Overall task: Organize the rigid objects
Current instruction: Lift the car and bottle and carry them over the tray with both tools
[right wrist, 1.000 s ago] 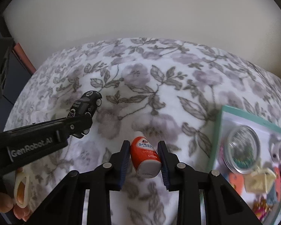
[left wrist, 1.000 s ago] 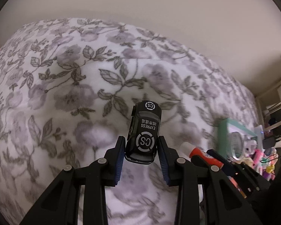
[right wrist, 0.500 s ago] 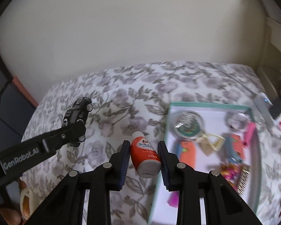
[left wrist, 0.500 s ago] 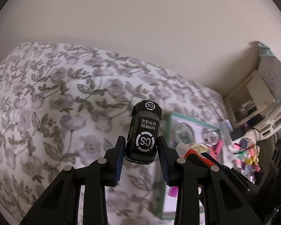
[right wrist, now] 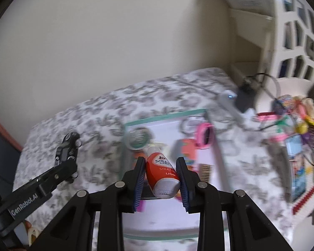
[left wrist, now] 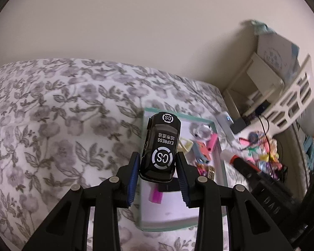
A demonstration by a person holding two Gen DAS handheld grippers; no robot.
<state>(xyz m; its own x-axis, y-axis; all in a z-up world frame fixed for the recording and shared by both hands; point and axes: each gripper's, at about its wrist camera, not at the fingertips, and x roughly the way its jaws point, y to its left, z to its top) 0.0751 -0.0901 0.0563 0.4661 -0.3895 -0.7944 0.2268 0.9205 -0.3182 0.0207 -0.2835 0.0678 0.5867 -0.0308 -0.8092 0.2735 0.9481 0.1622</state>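
My left gripper [left wrist: 158, 165] is shut on a black toy car [left wrist: 161, 144] marked "CS EXPRESS", held in the air over the left edge of a teal-rimmed white tray [left wrist: 184, 224]. An orange-and-white LION bottle [right wrist: 162, 174] sits clamped in my right gripper [right wrist: 162, 172], above the same tray [right wrist: 167, 235]. Seen from the right wrist, the left gripper [right wrist: 70, 163] and its car [right wrist: 67, 150] hang at the left over the floral bedspread [right wrist: 102, 125]. In the left wrist view the right gripper [left wrist: 234, 159] shows at the right with the bottle's white cap [left wrist: 226, 153].
The tray holds several small items: a round clear case [right wrist: 137, 139], a pink ring [right wrist: 205, 136], an orange piece [right wrist: 185, 149]. Colourful clutter [right wrist: 297, 113] and a booklet [right wrist: 296, 163] lie right of it. A white lattice basket [right wrist: 293, 31] and shelves stand by the wall.
Both grippers rose and swung right, from over the bare bedspread to over the tray, each keeping its hold. The shelves and basket came into view.
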